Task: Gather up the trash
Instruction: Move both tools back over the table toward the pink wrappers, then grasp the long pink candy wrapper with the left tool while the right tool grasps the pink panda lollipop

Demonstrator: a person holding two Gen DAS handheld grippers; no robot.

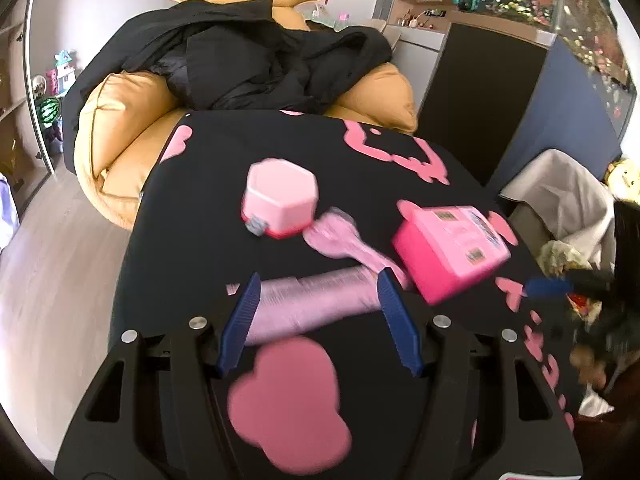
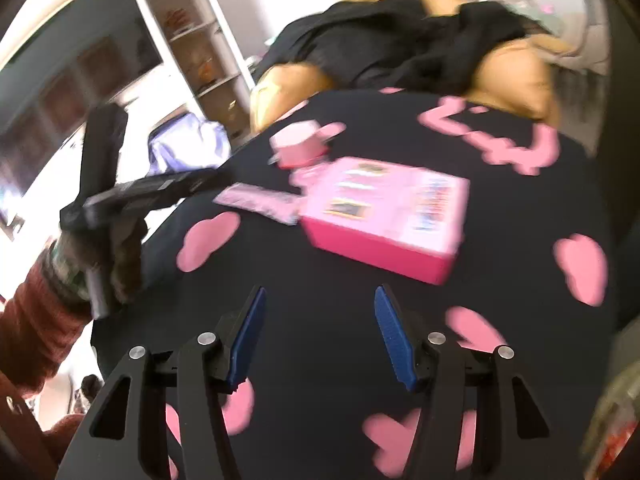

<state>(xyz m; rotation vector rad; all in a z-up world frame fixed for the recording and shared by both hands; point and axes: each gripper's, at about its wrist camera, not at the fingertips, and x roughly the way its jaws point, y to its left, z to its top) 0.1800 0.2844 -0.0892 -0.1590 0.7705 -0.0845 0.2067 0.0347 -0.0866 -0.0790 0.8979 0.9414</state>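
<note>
On the black cloth with pink shapes (image 1: 248,168) lie a flat pale pink packet (image 1: 316,300), a crumpled pink wrapper (image 1: 340,236), a pink hexagonal tub (image 1: 282,196) and a bright pink box (image 1: 452,248). My left gripper (image 1: 318,292) is open, its blue fingers either side of the flat packet, not closed on it. My right gripper (image 2: 320,300) is open and empty above the cloth (image 2: 320,264), short of the pink box (image 2: 388,216). The packet (image 2: 260,198) and tub (image 2: 300,146) lie beyond, with the left gripper's body (image 2: 152,192) at left.
An orange beanbag (image 1: 120,132) with black clothing (image 1: 248,60) lies behind the cloth. A bin lined with a white bag (image 1: 568,208) holding trash stands at right. A fish tank on a cabinet (image 1: 560,40) is at back right. Shelves (image 2: 192,32) stand at left.
</note>
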